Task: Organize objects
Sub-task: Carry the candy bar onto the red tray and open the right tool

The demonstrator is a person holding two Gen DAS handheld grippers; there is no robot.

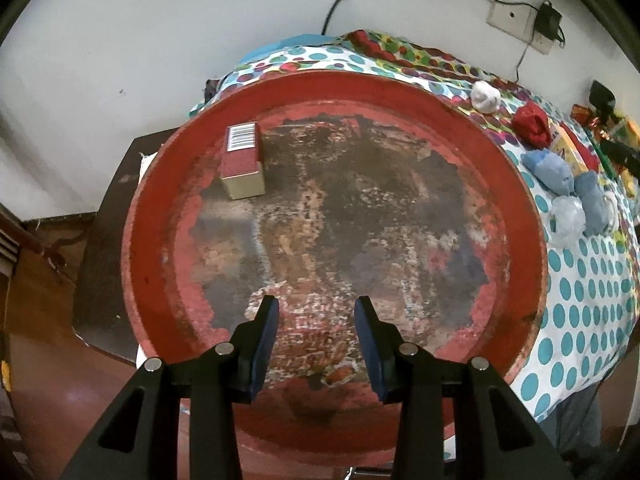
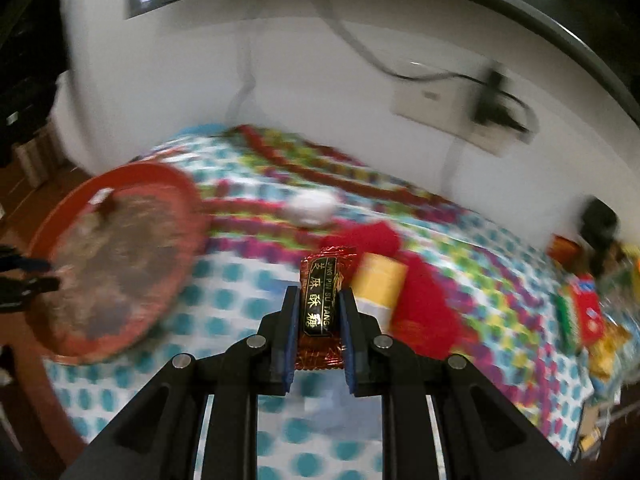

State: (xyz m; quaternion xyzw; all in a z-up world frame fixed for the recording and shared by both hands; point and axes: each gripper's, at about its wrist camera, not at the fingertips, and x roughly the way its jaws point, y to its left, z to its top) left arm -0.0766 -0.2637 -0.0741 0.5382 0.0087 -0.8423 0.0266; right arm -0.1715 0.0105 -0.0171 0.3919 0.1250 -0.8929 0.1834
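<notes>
My left gripper (image 1: 316, 312) is open and empty, hovering over the near side of a worn round red tray (image 1: 160, 208). A red box with a barcode (image 1: 242, 162) lies in the tray's far left part. My right gripper (image 2: 319, 300) is shut on a red-and-gold candy packet (image 2: 320, 304) with a black label, held above the dotted tablecloth (image 2: 224, 312). In the blurred right wrist view the red tray (image 2: 176, 184) is at the left, with the left gripper (image 2: 28, 276) at its edge.
To the right of the tray lie a white ball (image 1: 485, 96), a red bundle (image 1: 532, 126), blue bundles (image 1: 550, 172) and a clear bag (image 1: 566, 220). In the right wrist view a yellow box (image 2: 380, 276), red cloth (image 2: 424, 312) and snack packets (image 2: 584, 316) lie ahead and right. Wall and cables behind.
</notes>
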